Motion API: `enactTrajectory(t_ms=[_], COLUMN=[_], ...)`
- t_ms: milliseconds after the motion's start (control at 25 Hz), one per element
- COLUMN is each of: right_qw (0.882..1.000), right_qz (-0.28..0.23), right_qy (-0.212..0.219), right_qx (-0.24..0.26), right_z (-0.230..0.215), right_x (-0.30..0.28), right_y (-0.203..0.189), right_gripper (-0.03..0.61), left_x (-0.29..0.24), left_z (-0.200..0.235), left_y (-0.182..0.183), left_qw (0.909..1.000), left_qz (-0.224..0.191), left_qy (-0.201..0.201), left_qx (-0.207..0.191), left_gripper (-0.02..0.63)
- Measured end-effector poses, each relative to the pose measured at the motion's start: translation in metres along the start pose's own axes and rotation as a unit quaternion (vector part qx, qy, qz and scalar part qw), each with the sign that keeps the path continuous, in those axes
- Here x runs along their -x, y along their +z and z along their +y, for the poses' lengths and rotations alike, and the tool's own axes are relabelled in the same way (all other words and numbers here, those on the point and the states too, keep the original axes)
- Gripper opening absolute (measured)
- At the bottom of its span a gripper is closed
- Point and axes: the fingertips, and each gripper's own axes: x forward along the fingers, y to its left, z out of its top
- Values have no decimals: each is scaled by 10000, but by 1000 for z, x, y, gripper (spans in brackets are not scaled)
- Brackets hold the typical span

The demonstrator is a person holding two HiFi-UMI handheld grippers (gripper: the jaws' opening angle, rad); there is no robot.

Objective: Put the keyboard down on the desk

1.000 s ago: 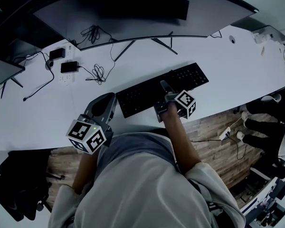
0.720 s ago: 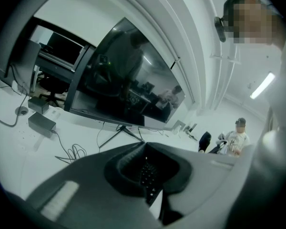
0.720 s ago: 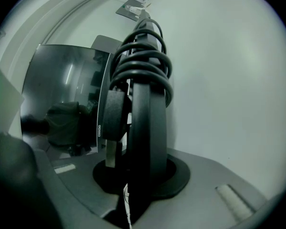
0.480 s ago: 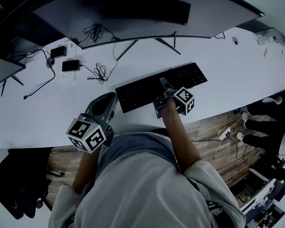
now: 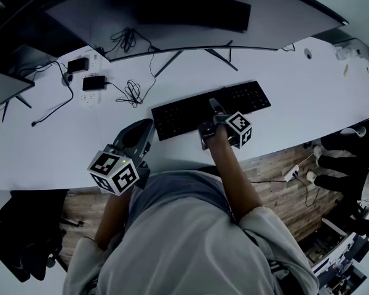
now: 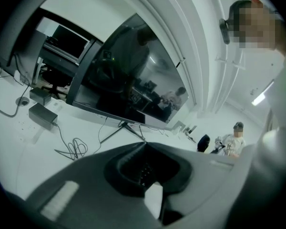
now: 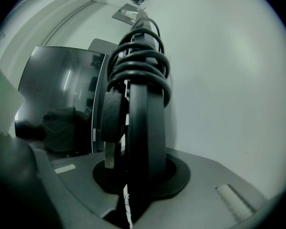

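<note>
– Keyboard (image 5: 178,118) gripped at its near edge, why?
– The right gripper (image 5: 212,117) has its jaws clamped on that edge, probably to lower it flat. It sits at the middle of the surface (image 5: 283,72), on the near side of the monitor (image 5: 190,17); whether it fully rests cannot be told.
– Counts?
– One keyboard, one wide monitor, two grippers. The left gripper (image 5: 147,128), nearer and left, has jaws together, empty.
</note>
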Motion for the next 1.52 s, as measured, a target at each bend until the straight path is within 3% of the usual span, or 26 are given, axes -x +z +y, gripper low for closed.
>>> enactTrajectory(t_ms=[360,800,1240,1520], right_qw=[9996,9996,9990,9991], right_qz=[-250,-255,-367,-355], right_qy=[96,-92,-195,-187], right_qx=[-96,-61,-136,-112], right_z=[2,8,8,9], right_x=[-6,-3,3,7], right_y=[-1,-1,0,2], right_gripper=[74,106,296,312], left_x=[2,12,15,16], left_z=[6,10,14,11], left_y=[-1,5,-1,-5], left_qw=[9999,9996,9993,9992], left_qz=[-13,-227,-203,-177], left_qy=[-26,72,20,-37], left_qx=[113,171,299,352], left_gripper=[0,0,0,0])
